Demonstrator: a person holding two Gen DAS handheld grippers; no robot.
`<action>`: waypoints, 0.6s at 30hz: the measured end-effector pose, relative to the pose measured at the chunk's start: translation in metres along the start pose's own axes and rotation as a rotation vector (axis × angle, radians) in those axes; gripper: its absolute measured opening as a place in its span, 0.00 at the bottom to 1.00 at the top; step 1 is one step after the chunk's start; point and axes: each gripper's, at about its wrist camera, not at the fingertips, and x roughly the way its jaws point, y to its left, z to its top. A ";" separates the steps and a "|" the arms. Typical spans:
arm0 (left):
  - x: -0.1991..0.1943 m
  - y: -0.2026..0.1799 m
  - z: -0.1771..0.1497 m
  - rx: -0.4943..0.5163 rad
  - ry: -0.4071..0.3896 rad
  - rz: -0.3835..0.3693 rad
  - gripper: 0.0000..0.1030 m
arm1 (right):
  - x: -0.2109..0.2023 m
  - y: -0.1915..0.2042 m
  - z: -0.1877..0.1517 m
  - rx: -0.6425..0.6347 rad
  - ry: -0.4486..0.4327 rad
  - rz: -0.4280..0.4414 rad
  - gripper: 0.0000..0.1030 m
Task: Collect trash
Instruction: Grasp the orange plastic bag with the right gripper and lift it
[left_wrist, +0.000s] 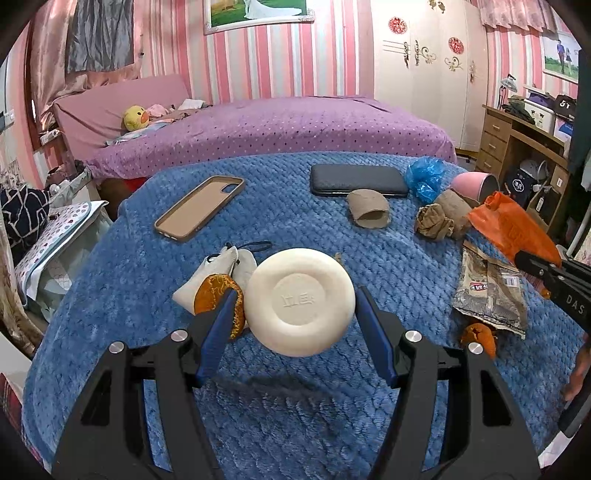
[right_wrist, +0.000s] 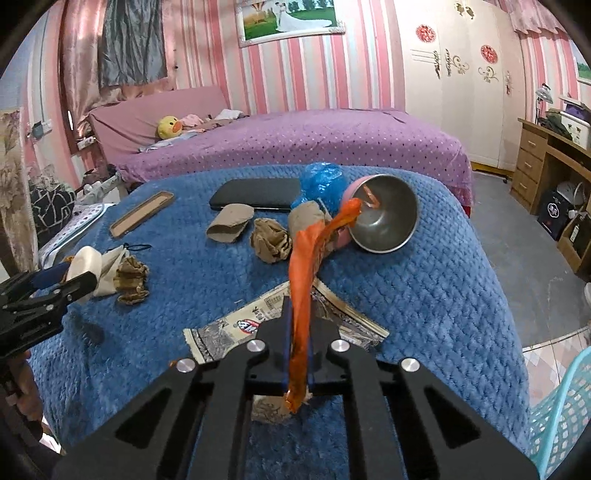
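right tongs (right_wrist: 297, 332) clamping orange wrapper (right_wrist: 306, 266), its tip inside tipped bowl (right_wrist: 391, 218)

Everything sat on the blanket (left_wrist: 258, 406). Going off the phone (left_wrist: 358, 181): case (left_wrist: 199, 208) lay left of it, tube (left_wrist: 367, 208) just in front, bag (left_wrist: 424, 177) touching its right end, bowl (right_wrist: 384, 218) further right, tipped over.

Orange wrapper (right_wrist: 306, 266); blue blanket (right_wrist: 424, 295)

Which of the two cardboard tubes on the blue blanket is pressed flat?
The brown cardboard tube lying in front of the black phone is flattened; the other tube beside the pink bowl keeps its round shape.
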 end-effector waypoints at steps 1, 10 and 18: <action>-0.002 -0.001 0.000 -0.001 -0.004 -0.001 0.62 | -0.002 -0.001 -0.001 -0.002 -0.002 0.003 0.06; -0.009 -0.015 0.001 0.002 -0.020 -0.008 0.62 | -0.029 -0.024 -0.010 -0.006 -0.031 0.008 0.06; -0.030 -0.045 0.011 0.008 -0.055 -0.031 0.62 | -0.063 -0.047 -0.014 -0.006 -0.047 0.008 0.06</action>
